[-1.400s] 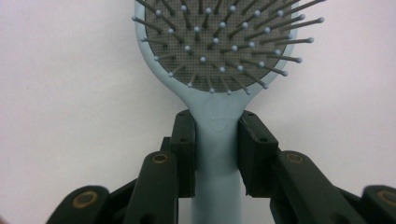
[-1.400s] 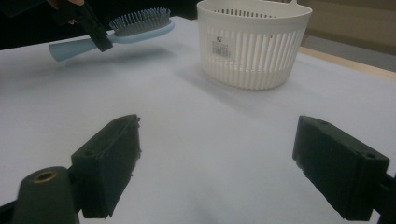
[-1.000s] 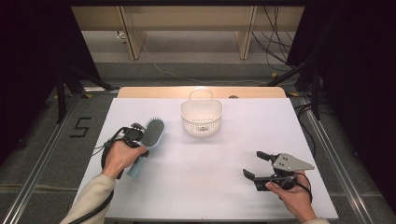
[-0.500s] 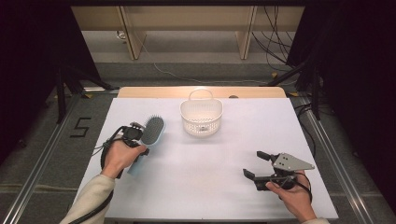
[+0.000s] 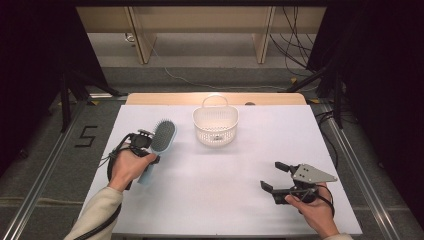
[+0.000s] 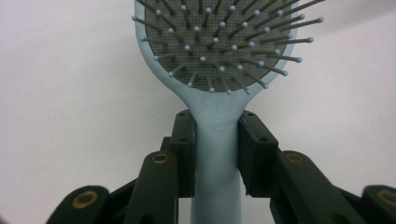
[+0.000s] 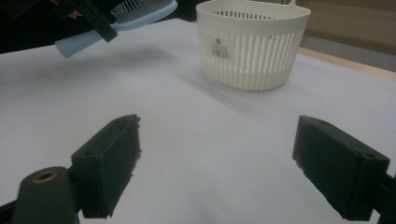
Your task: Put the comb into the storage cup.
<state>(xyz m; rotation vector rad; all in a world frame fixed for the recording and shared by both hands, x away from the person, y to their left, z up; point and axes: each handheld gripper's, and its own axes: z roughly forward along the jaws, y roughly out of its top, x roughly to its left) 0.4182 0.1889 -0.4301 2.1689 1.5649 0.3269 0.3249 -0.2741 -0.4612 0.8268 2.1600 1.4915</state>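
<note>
A white table [image 5: 220,195] was seen from above, with a person's forearms coming in from the near edge.

The left gripper [image 5: 150,142] was held at about nine o'clock from the table's middle, in the left hand [image 5: 127,167]. Its jaws were closed on the neck of a pale blue hairbrush [image 5: 159,145], just below the head. In the left gripper view, the brush handle [image 6: 217,163] was seen clamped between the two black pads [image 6: 187,154], one pressed against each side, with the grey bristle pad [image 6: 219,42] fanned out at twelve o'clock, bristles turned toward the camera. From above, the brush was seen pointing toward twelve to one o'clock, its head farthest from the person and its handle end near the thumb. In the right gripper view, the hairbrush [image 7: 116,23] was seen raised clear of the table, with a soft shadow cast beneath it.

A white slatted basket [image 5: 215,125] with a loop handle was stood upright at about twelve o'clock, near the far edge of the table, just to the right of the brush head and apart from it. A small barcode label [image 7: 221,48] was borne on its wall.

The right gripper [image 5: 274,177] was held at about four to five o'clock, well apart from the basket and the brush, in the right hand [image 5: 312,210]. Its jaws were spread wide, with nothing between them but bare table surface; this was confirmed in the right gripper view [image 7: 217,168].
</note>
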